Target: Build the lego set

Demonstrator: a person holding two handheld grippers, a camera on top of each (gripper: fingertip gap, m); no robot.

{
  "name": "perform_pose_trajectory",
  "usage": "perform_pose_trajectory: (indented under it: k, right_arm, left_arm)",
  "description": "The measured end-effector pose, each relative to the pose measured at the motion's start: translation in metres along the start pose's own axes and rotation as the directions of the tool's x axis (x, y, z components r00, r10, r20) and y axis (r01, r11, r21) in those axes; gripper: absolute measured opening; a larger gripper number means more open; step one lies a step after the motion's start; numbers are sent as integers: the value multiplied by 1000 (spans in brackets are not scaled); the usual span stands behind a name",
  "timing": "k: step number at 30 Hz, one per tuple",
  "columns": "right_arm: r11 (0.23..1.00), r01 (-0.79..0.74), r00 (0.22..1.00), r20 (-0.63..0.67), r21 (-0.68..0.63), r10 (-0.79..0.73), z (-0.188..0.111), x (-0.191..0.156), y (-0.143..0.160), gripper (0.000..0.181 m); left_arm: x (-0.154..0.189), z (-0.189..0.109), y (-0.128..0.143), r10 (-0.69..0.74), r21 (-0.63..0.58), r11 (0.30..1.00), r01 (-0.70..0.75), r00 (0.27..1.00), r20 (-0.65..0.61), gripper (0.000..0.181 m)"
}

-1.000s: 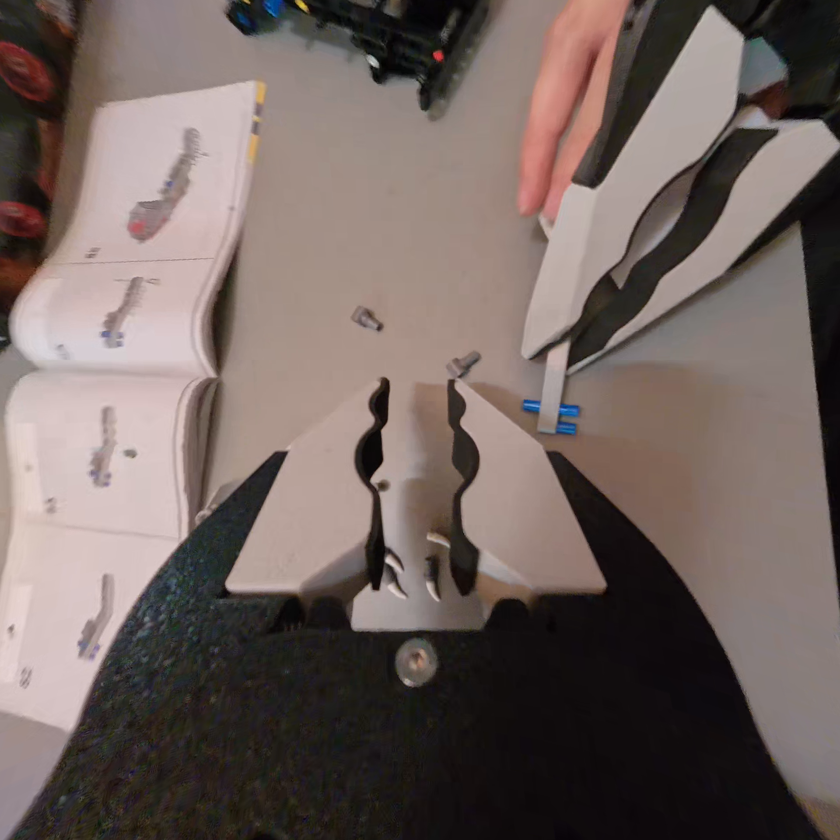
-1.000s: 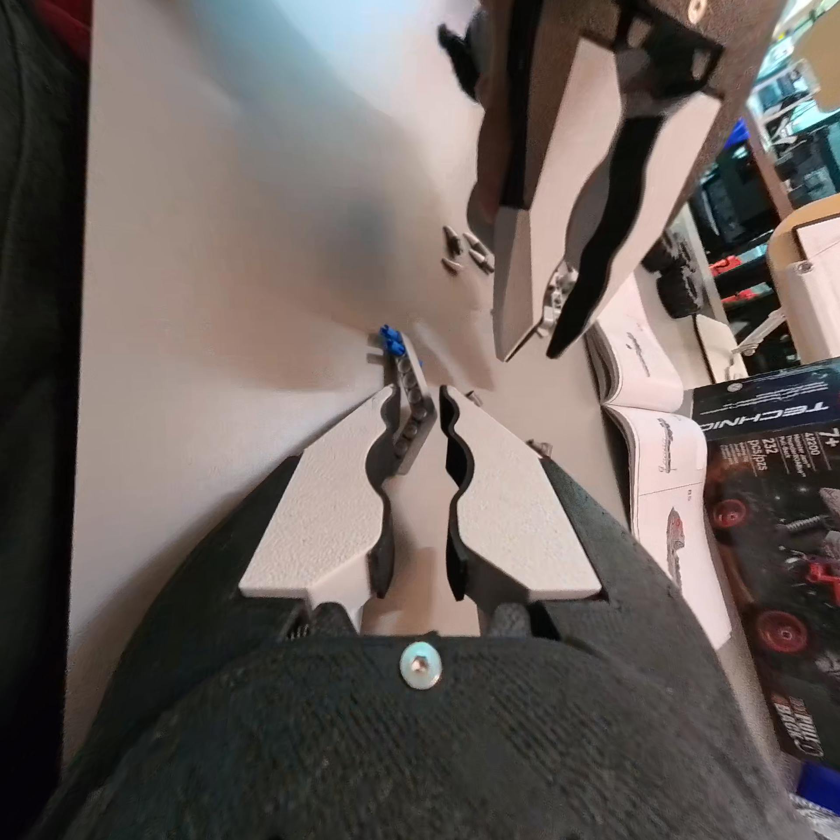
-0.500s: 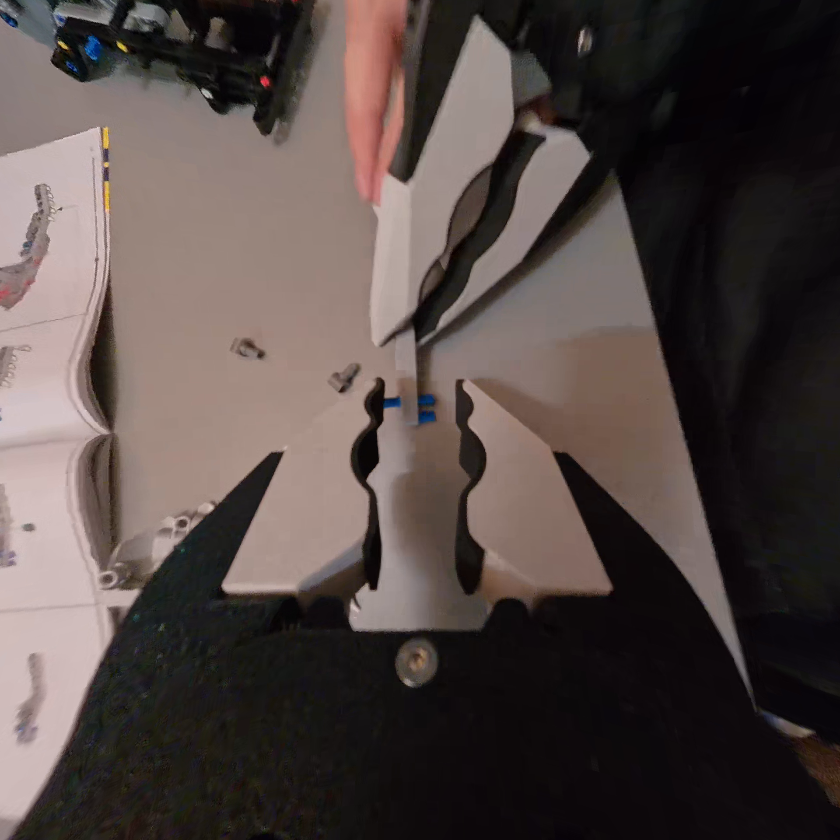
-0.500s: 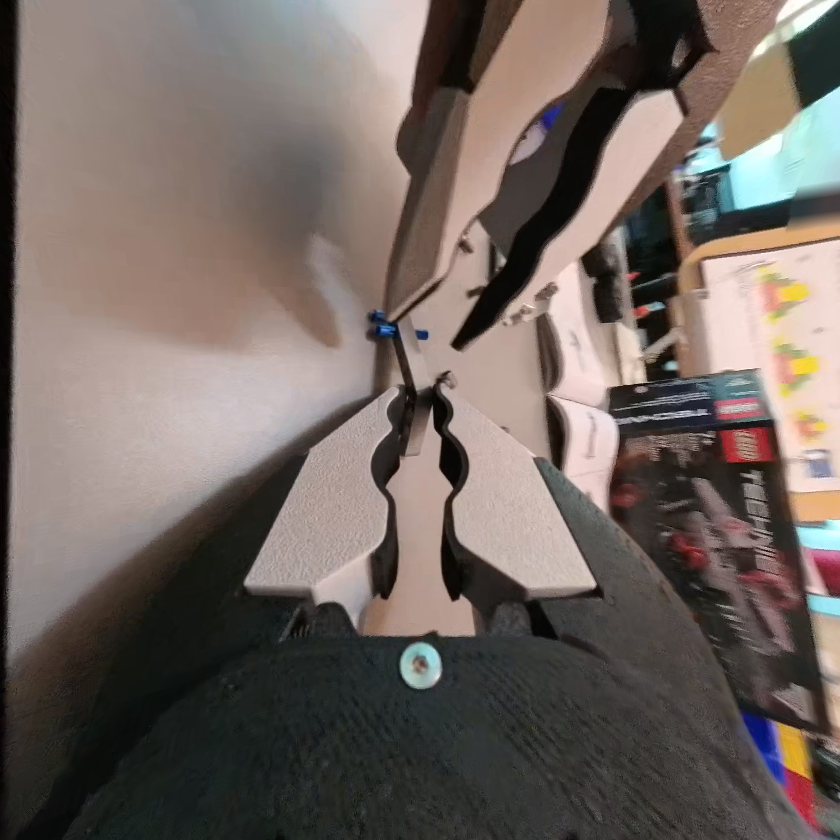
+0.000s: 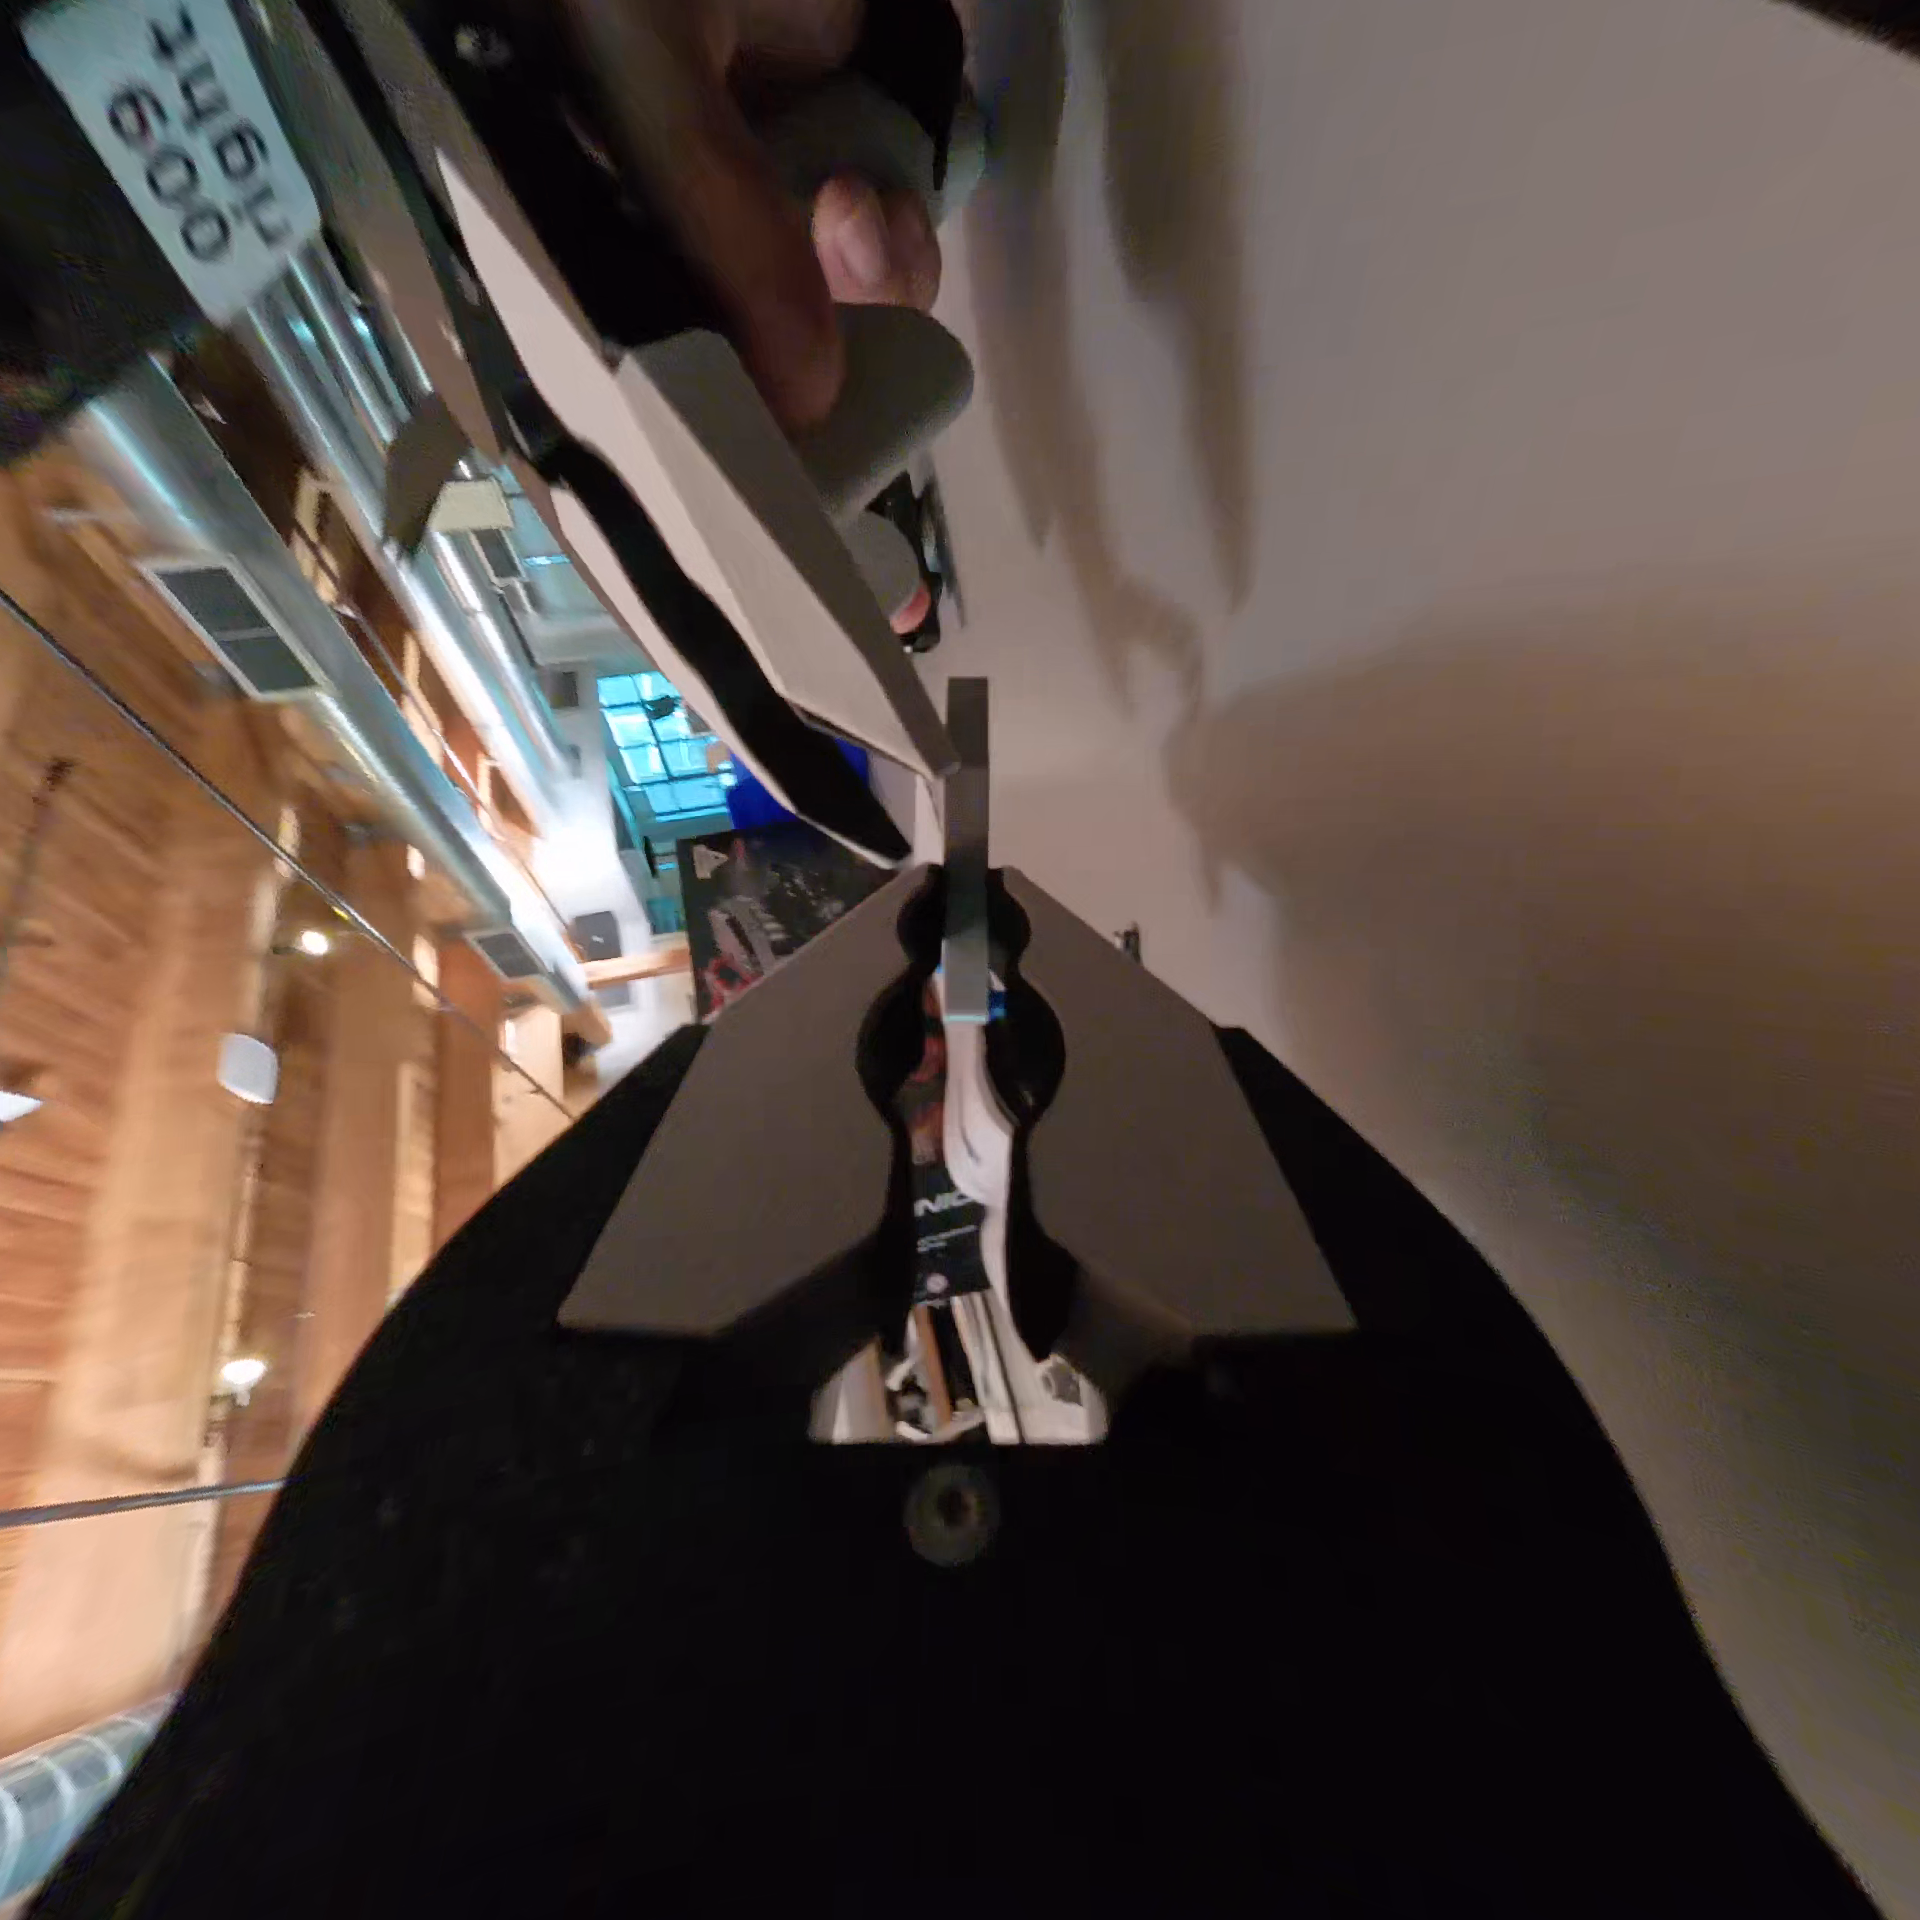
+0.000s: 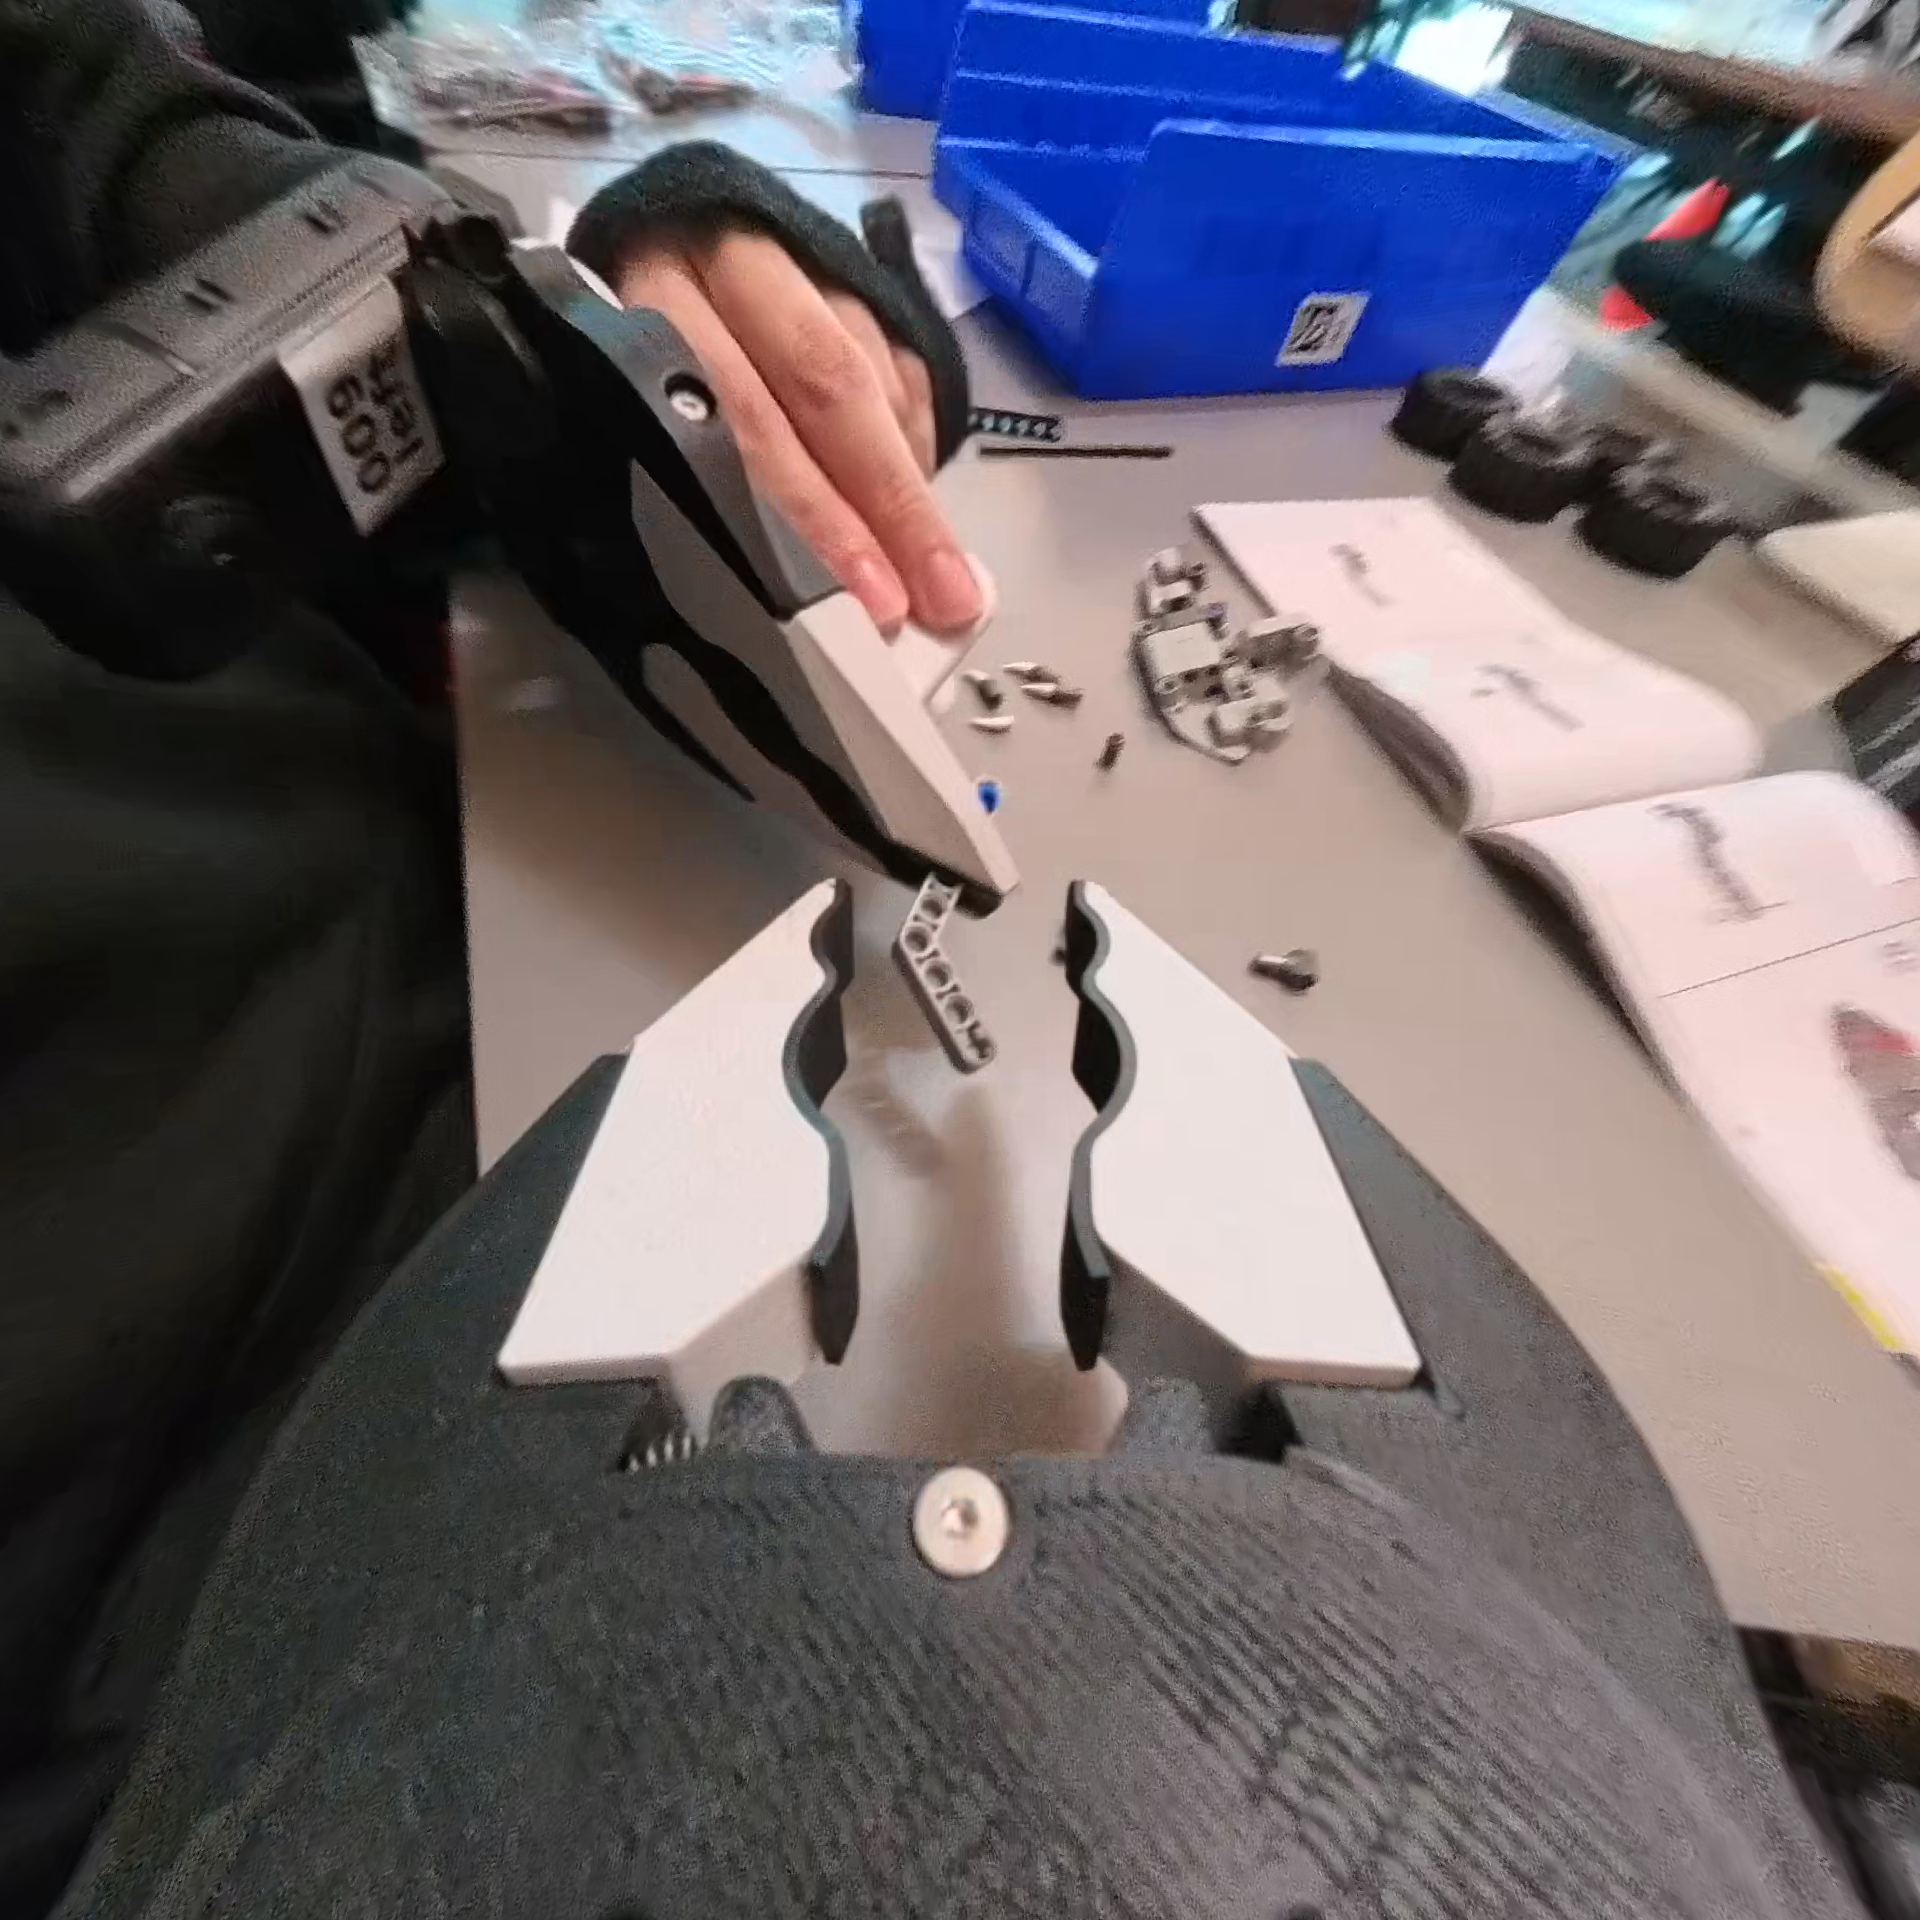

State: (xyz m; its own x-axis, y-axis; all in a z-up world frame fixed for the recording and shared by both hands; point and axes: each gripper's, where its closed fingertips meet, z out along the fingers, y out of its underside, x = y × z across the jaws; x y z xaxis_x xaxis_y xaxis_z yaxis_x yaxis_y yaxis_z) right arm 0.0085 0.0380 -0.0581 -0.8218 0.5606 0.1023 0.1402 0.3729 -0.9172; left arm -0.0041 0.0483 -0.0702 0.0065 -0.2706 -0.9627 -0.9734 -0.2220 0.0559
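My left gripper [image 5: 964, 878] is shut on a grey angled lego beam [image 5: 966, 790] with blue pins at one end [image 5: 992, 1003], held up off the grey table. In the right wrist view the left gripper [image 6: 977, 878] comes in from the upper left, and the beam [image 6: 940, 977] hangs from its tips with a hand on its finger. My right gripper [image 6: 954, 902] is open and empty, its fingers on either side of the hanging beam without touching it. In the left wrist view the right gripper [image 5: 914, 810] is close above the beam's far end.
On the table [image 6: 1299, 1143] lie a partly built grey assembly [image 6: 1205, 675], several small grey pins [image 6: 1023, 691] and one loose pin [image 6: 1285, 966]. An open instruction booklet [image 6: 1507, 675] is at the right. Blue bins [image 6: 1247, 229] and black tyres [image 6: 1579, 468] stand at the back. Less than 4 cm separates the two grippers' tips.
The beam has passed from my right gripper to my left. The left gripper closed on it and swung up off the table; the right gripper opened and drew back.
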Motion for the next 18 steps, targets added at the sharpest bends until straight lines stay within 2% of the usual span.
perform_pose_trajectory:
  k: [1,3,5,7,10,13,16,17,18]
  right_arm:
    - [1000,-14,1000,24,-18,15,1,-2,4,37]
    - [999,48,998,49,-24,-46,4,-7,4,8]
    - [995,91,996,-7,-43,-91,8,-2,6,7]
    - [995,67,998,6,-69,-67,11,-4,9,7]
    - [994,62,998,-8,-93,-63,13,-3,12,20]
    - [986,90,996,23,-141,-88,16,-9,19,11]
    - [971,99,993,-41,-217,-111,19,-2,30,11]
    - [962,100,991,-62,-254,-119,20,1,36,11]
    - [953,109,991,-46,-284,-127,21,-2,41,10]
  left_arm:
    - [0,0,0,17,4,1000,-17,1000,11,4]
    - [-1,0,3,7,-8,1000,-7,1000,22,6]
    - [0,-1,7,-22,-11,1000,22,1000,16,8]
    - [1,-2,7,-62,-8,998,62,998,27,6]
    - [-1,-5,2,-25,8,1000,25,998,55,4]
    - [5,-3,3,-48,10,999,48,998,31,5]
    - [15,-4,7,-206,8,978,207,975,-77,18]
    - [16,-7,4,-305,22,950,311,942,-143,24]
    - [14,-10,3,-417,24,902,430,886,-201,22]
